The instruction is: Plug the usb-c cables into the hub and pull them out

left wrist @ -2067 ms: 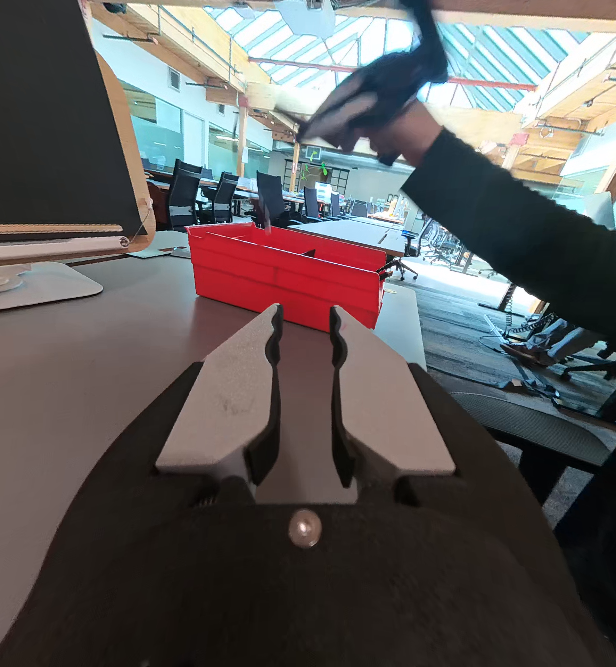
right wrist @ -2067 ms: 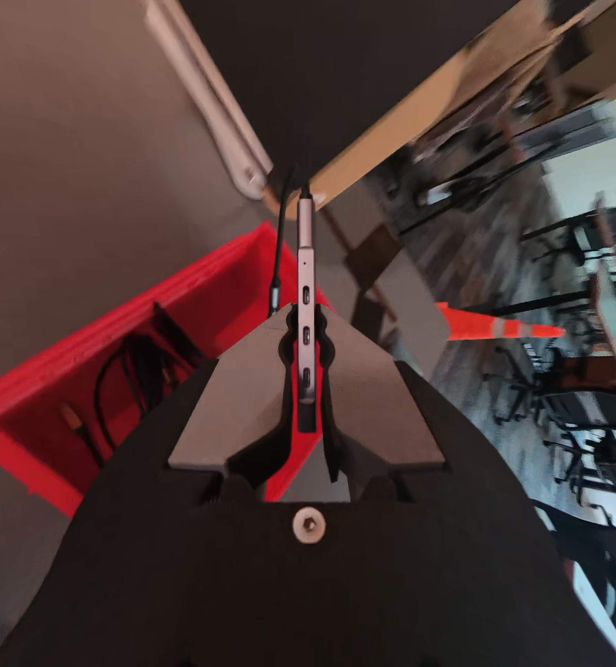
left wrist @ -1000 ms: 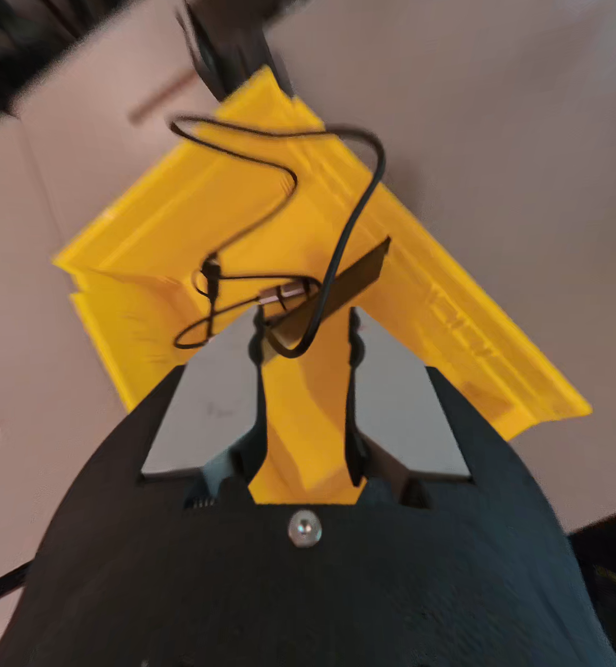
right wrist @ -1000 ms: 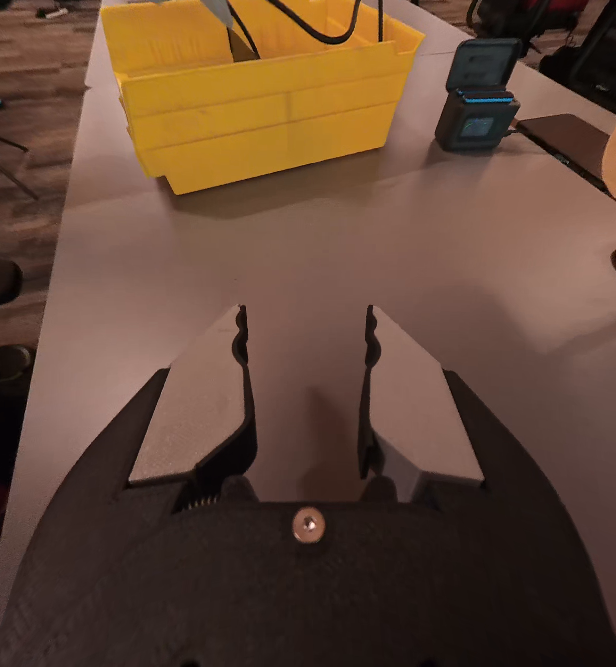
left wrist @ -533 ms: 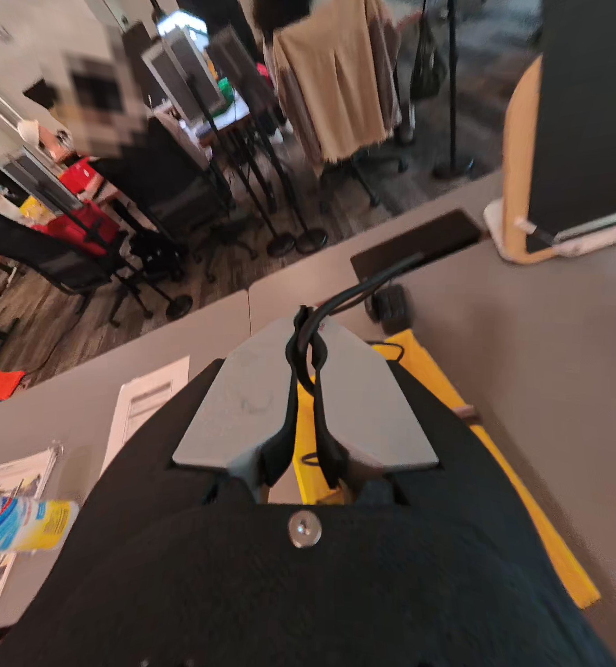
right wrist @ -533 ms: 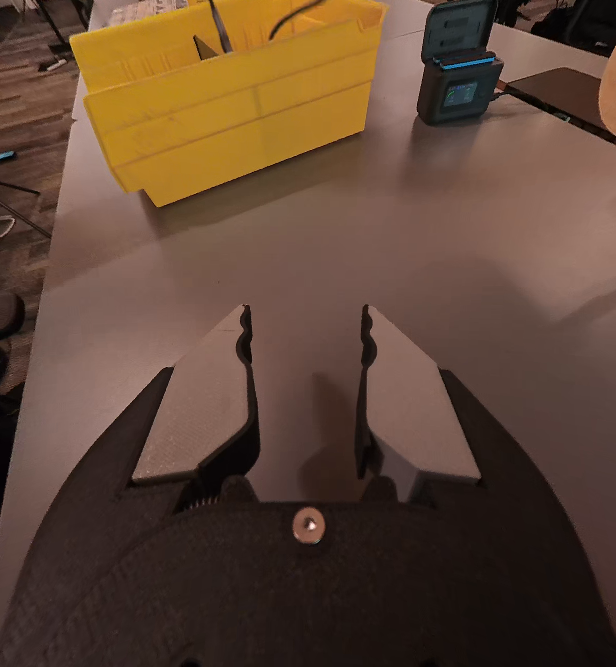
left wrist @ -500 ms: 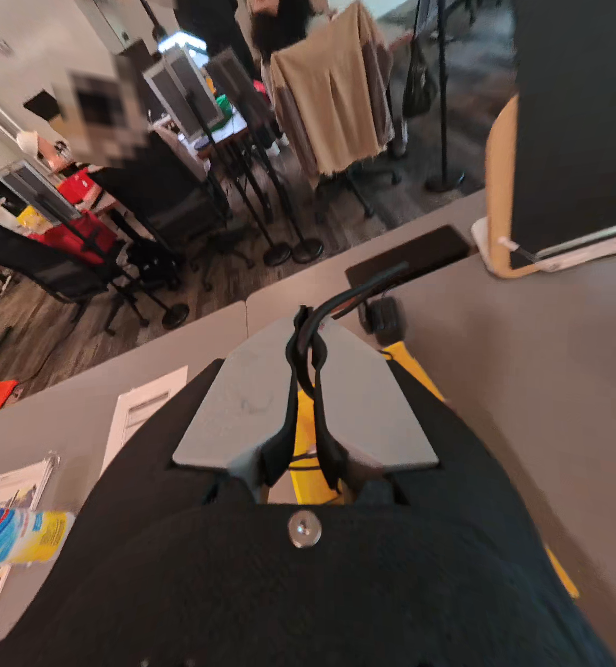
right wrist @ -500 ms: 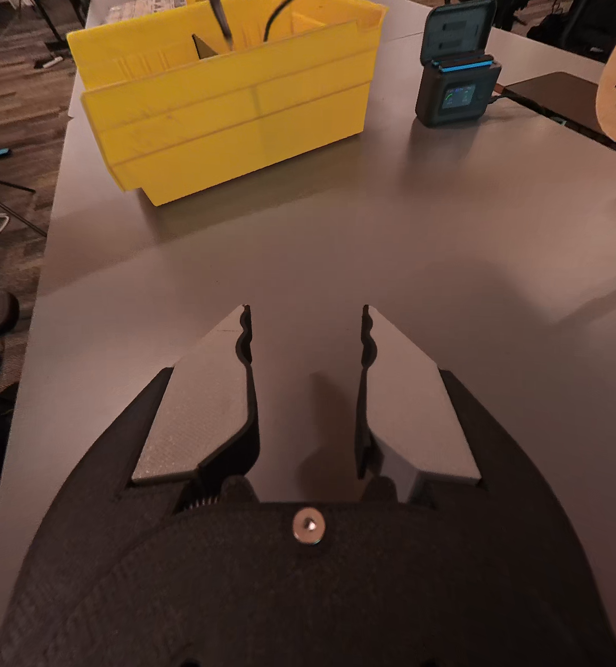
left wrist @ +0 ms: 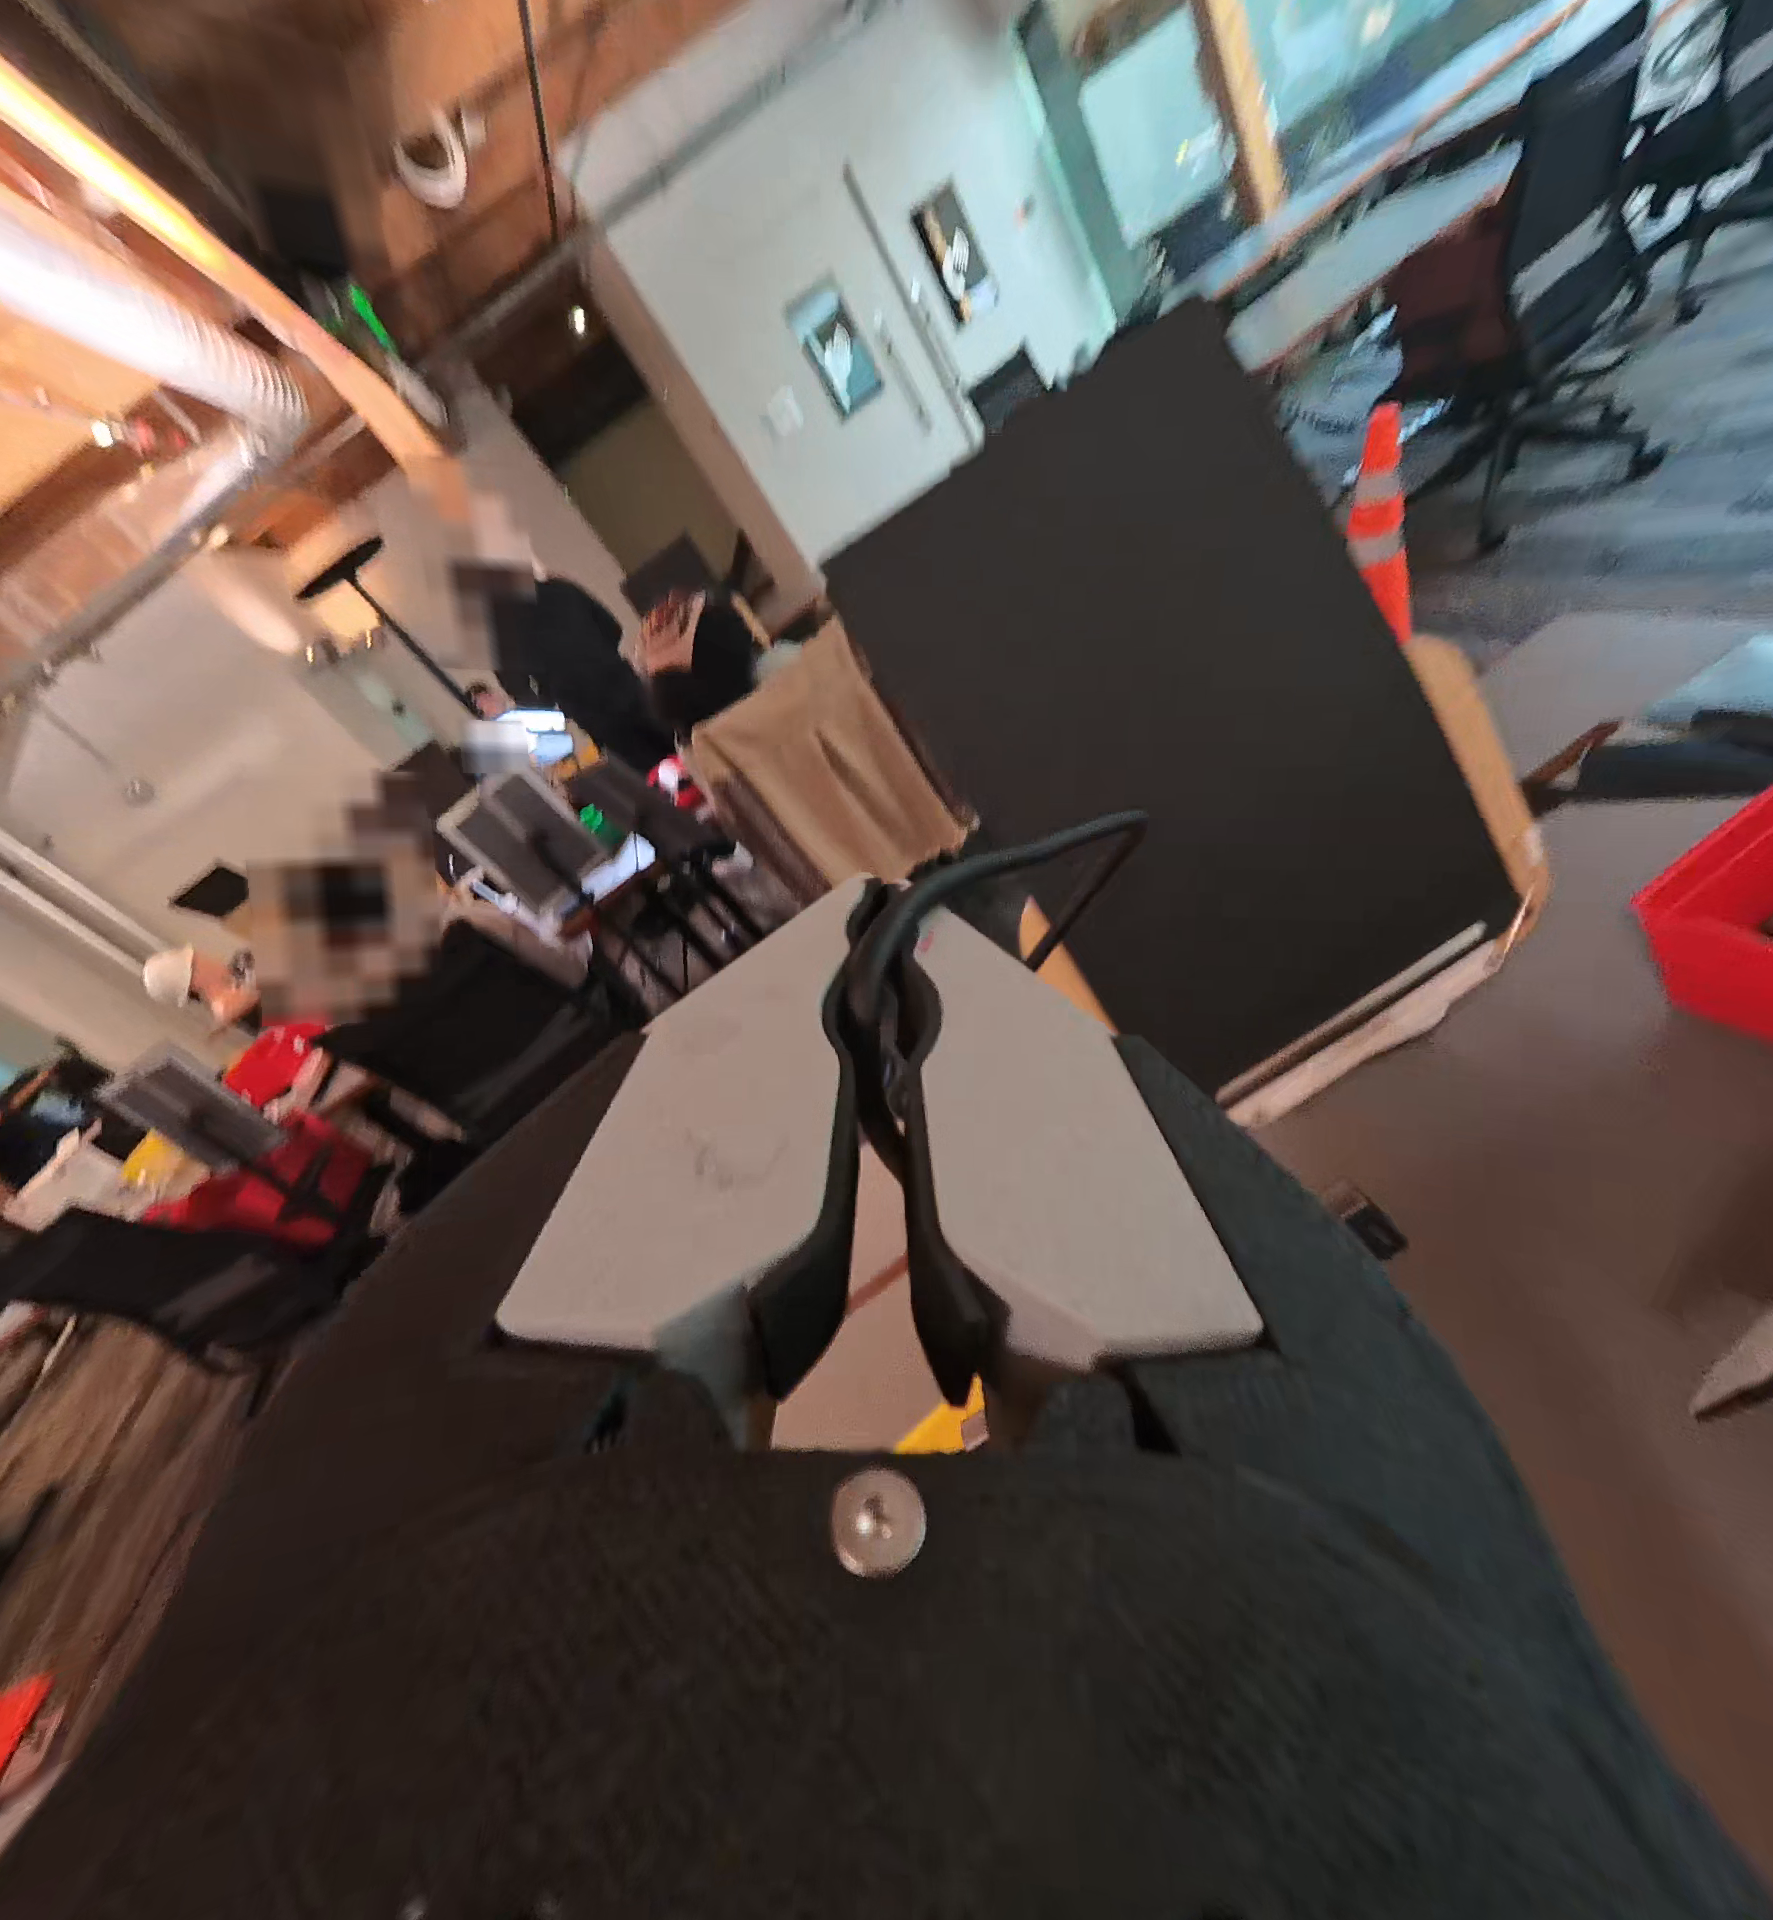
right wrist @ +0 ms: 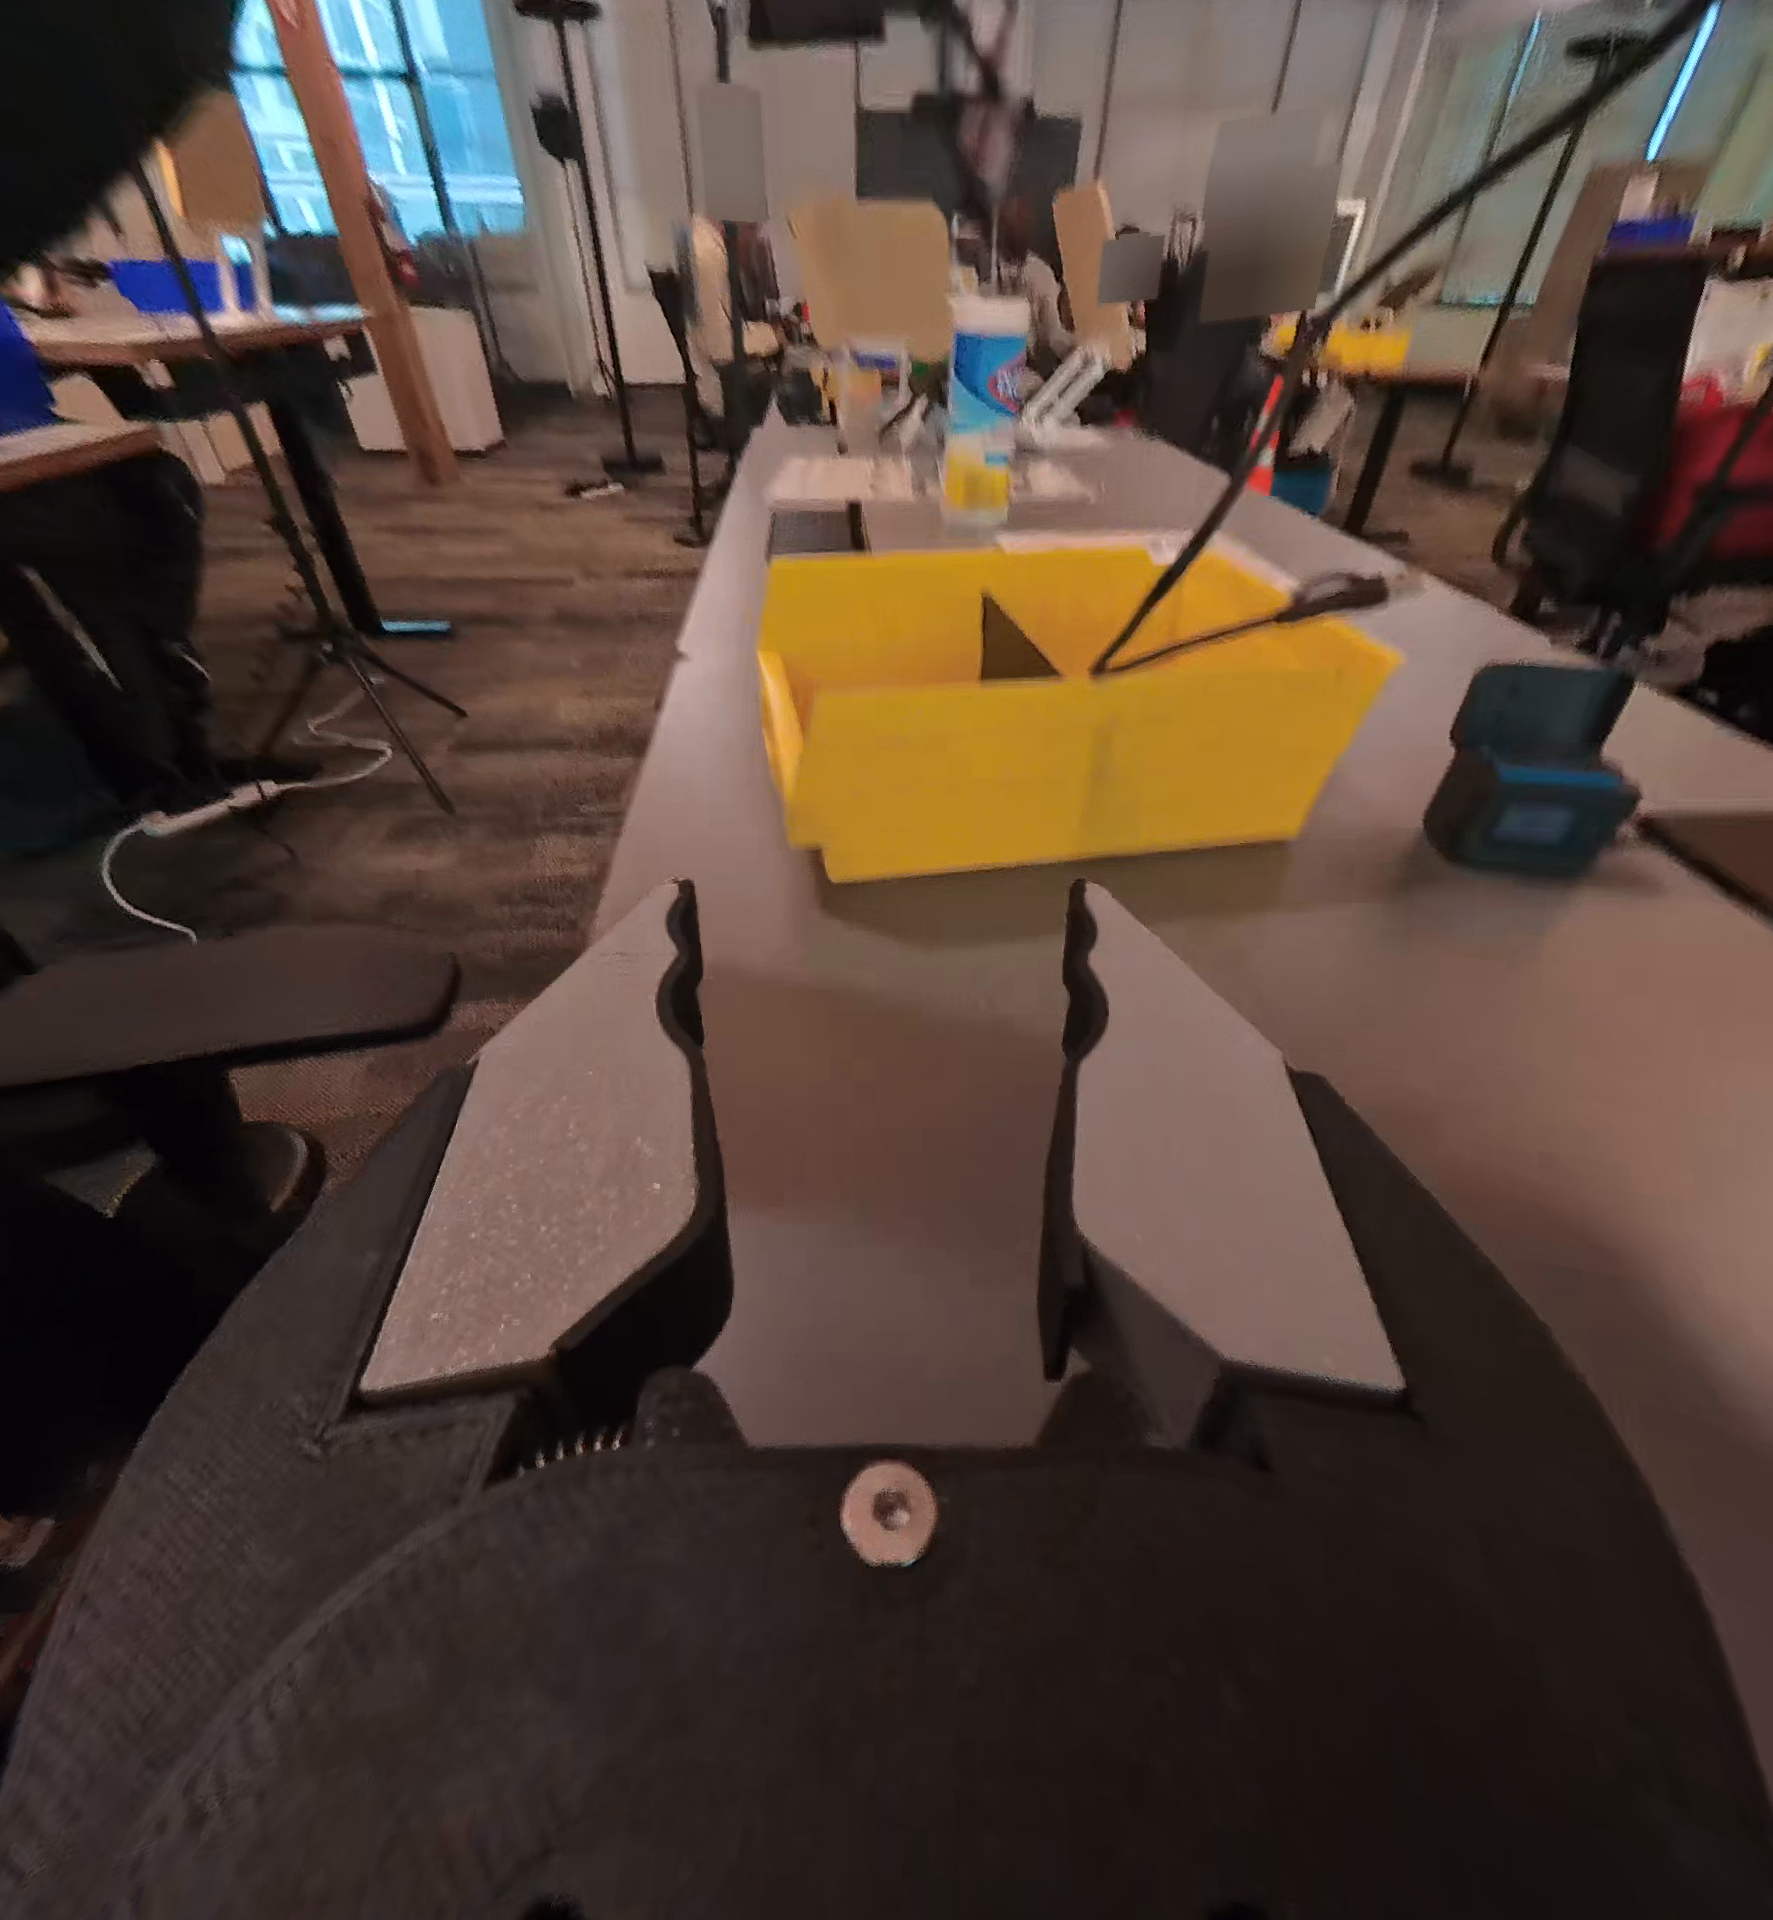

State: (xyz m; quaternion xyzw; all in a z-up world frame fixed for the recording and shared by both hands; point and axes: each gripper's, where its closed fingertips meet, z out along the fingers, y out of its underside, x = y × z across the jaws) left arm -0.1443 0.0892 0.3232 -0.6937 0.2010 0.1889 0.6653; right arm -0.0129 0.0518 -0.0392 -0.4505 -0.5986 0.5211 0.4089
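My left gripper (left wrist: 884,935) is shut on a thin black cable (left wrist: 1027,847) that loops out past the fingertips; it is held high and faces the room. A sliver of the yellow bin (left wrist: 939,1429) shows below its fingers. In the right wrist view the yellow bin (right wrist: 1048,758) stands on the grey table (right wrist: 1484,1091). A black cable (right wrist: 1381,312) runs taut from inside the bin up to the upper right, and a second strand ends in a dark plug (right wrist: 1329,595) over the bin's rim. My right gripper (right wrist: 882,914) is open and empty, low over the table in front of the bin. The hub is hidden.
A blue-black case (right wrist: 1531,790) with its lid up stands right of the bin, with a dark flat pad (right wrist: 1765,883) beyond it. A wipes canister (right wrist: 986,416) stands behind the bin. A red bin (left wrist: 1755,935) and a black panel (left wrist: 1173,675) show in the left wrist view. The table's left edge drops to a chair (right wrist: 186,997). Across from one pair of fingers to the other is roughly 40 cm.
My left gripper closed on the cable inside the bin and rose, its view swinging up to the room. My right gripper stayed open and tilted up.
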